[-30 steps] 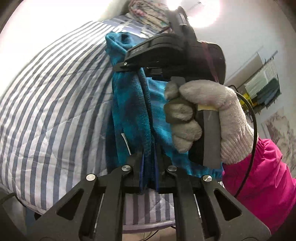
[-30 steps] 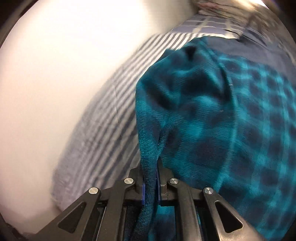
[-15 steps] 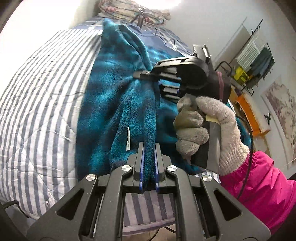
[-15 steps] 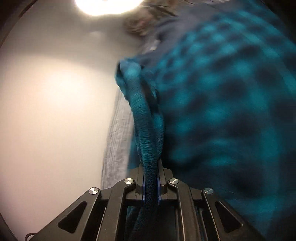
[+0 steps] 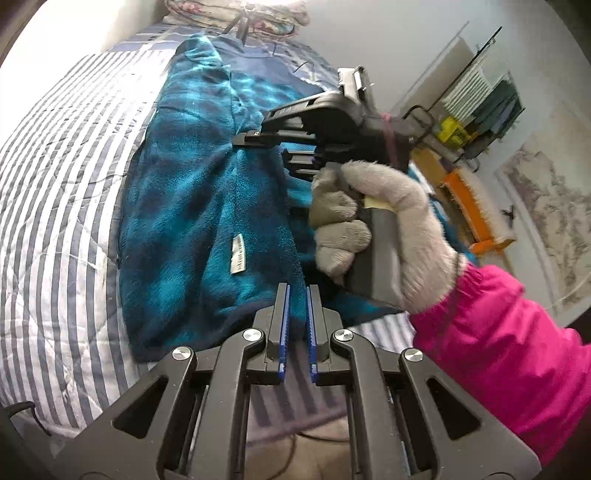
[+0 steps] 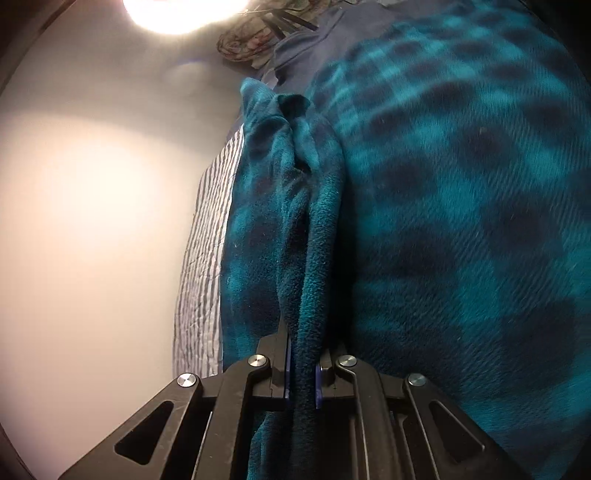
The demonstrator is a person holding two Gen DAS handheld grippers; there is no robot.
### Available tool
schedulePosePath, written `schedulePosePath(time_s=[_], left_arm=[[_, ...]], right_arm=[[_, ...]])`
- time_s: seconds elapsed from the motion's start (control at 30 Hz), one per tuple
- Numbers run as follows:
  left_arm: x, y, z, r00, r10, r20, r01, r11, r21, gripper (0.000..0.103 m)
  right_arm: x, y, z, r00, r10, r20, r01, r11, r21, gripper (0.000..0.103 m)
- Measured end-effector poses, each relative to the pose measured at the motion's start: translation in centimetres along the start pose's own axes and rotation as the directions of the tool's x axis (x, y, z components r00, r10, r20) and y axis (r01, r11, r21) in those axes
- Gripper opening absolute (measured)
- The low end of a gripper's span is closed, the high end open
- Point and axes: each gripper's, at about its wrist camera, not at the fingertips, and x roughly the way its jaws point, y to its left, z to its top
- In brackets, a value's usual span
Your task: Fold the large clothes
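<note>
A teal and dark plaid fleece garment lies along the striped bed, with a white label showing. My left gripper is at the garment's near hem; its blue pads stand slightly apart and hold no cloth. My right gripper shows in the left wrist view, held by a gloved hand over the garment's middle. In the right wrist view my right gripper is shut on a thick fold of the fleece, which fills that view.
The bed has a blue and white striped quilt. Folded bedding lies at its far end. A rack with hanging items and an orange object stand right of the bed. A white wall is on the left.
My left gripper has let go of the fleece and its pads have parted. The garment has come down flat onto the bed. My right gripper has kept its hold and moved lower.
</note>
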Motion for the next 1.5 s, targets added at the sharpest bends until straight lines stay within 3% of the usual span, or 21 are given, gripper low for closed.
schedulePosePath(time_s=[0.13,0.27,0.33,0.57,0.73,0.8,0.83,0.93,1.0,1.03,1.07,1.13,1.23,1.3,1.5], left_arm=[[-3.8,1.4,0.2,0.998,-0.009,0.066,0.011,1.0,-0.025,0.006],[-6.0,5.1,1.7,0.989,0.051,0.142,-0.033,0.991,-0.127,0.006],[-6.1,6.7,2.2,0.985,0.081,0.153,-0.054,0.983,-0.175,0.006],[-3.2,6.9,1.6,0.994,0.065,0.084,-0.05,0.983,-0.175,0.006],[-0.9,5.3,0.5,1.0,0.008,0.014,-0.005,0.984,-0.179,0.006],[0.0,4.6,0.5,1.0,0.01,-0.005,-0.01,0.985,-0.173,0.024],[0.3,4.2,0.5,0.999,0.036,-0.002,-0.036,0.987,-0.159,0.043],[1.4,3.2,0.7,0.994,0.11,0.008,-0.108,0.987,-0.118,0.047],[2.9,2.9,0.8,0.99,0.137,-0.016,-0.138,0.986,-0.09,0.039],[3.9,2.8,0.8,0.99,0.136,-0.032,-0.139,0.987,-0.078,0.017],[4.7,2.8,0.7,0.989,0.144,-0.046,-0.147,0.987,-0.069,0.007],[5.2,3.0,0.4,0.989,0.143,-0.04,-0.145,0.987,-0.062,0.004],[3.9,3.2,0.0,0.997,0.08,0.01,-0.078,0.99,-0.121,0.002],[2.7,2.6,-0.2,0.998,0.053,0.036,-0.049,0.993,-0.112,0.002],[0.7,0.0,-0.7,0.993,0.077,0.092,-0.075,0.997,-0.021,0.002]], right_arm=[[-1.3,1.2,-0.1,0.996,-0.085,-0.024,0.083,0.994,-0.075,0.02],[-3.5,1.8,-0.8,0.994,-0.108,-0.033,0.103,0.988,-0.113,0.037],[-4.2,2.6,-1.7,0.989,-0.129,-0.07,0.117,0.981,-0.155,0.037],[-5.1,3.7,-7.7,0.97,-0.155,-0.187,0.112,0.969,-0.221,0.039],[-5.9,4.6,-10.0,0.949,-0.292,-0.118,0.249,0.926,-0.284,0.039],[-6.6,4.9,-10.2,0.957,-0.272,-0.102,0.234,0.93,-0.283,0.04],[-6.9,5.1,-10.1,0.96,-0.263,-0.095,0.227,0.931,-0.285,0.041],[-6.6,5.0,-9.0,0.966,-0.248,-0.078,0.219,0.937,-0.273,0.047],[-6.2,4.6,-8.4,0.969,-0.231,-0.082,0.205,0.947,-0.249,0.047],[-6.1,4.3,-8.0,0.971,-0.224,-0.087,0.199,0.952,-0.234,0.047],[-6.3,4.1,-8.0,0.971,-0.224,-0.087,0.2,0.953,-0.227,0.047],[-6.0,4.0,-7.3,0.971,-0.225,-0.083,0.202,0.954,-0.222,0.047],[-6.1,4.1,-6.2,0.971,-0.228,-0.069,0.206,0.95,-0.236,0.047],[-6.4,4.4,-5.6,0.972,-0.231,-0.051,0.212,0.946,-0.247,0.047],[-6.7,5.5,-2.3,0.974,-0.224,0.008,0.219,0.942,-0.256,0.05]])
